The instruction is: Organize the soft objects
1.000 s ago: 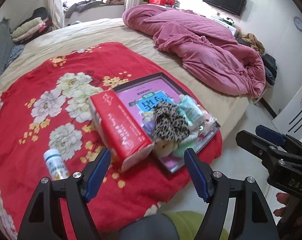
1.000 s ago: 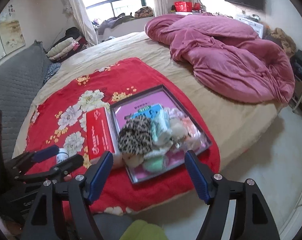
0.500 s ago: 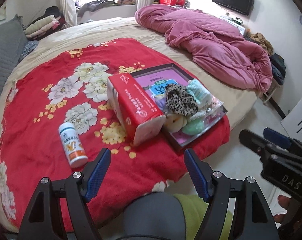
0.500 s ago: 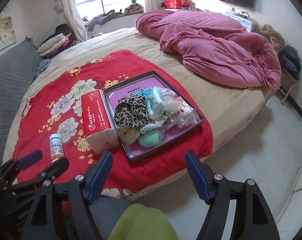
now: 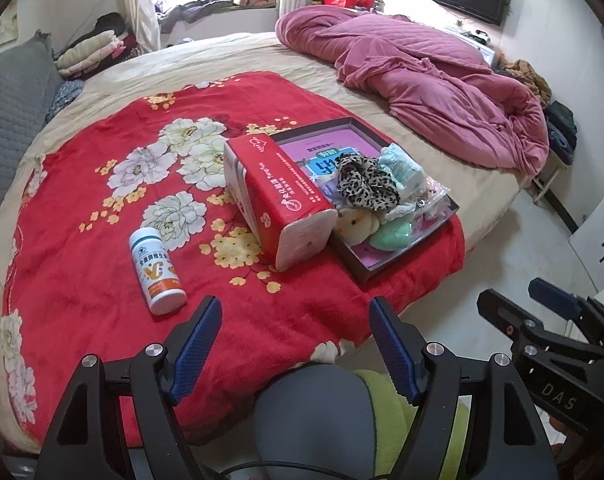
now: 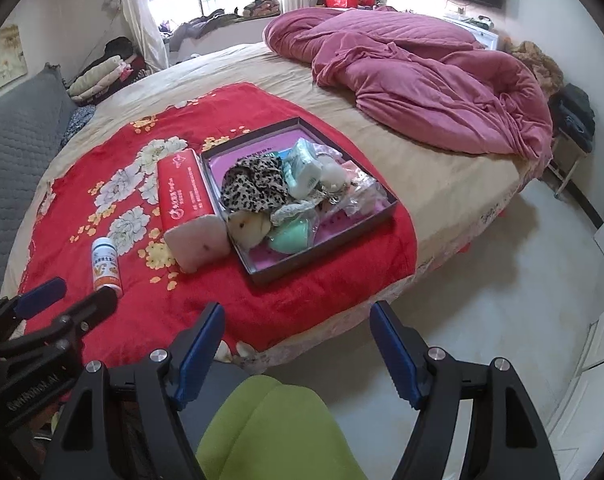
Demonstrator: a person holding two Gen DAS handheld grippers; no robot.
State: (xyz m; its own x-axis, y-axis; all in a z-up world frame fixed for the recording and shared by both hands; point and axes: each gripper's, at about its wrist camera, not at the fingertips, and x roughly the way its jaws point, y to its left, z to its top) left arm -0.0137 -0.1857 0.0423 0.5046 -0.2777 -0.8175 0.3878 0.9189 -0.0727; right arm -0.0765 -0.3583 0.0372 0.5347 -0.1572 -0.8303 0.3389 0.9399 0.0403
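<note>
Soft items gathered in the tray; both of my tools held back, nothing in hand.

My left hand-held gripper and right hand-held gripper hang off the near edge of the bed, each with its jaws spread wide and empty. The shallow tray on the red floral blanket already holds the soft things in a loose heap: leopard-print cloth, pale green pieces, a cream plush. Touching the tray's left side lies the red tissue pack, and further left, near me, a white bottle lies well apart on the blanket. I judge the task largely done or nearly so; the tissue pack, if counted as soft, is what remains outside.
</note>
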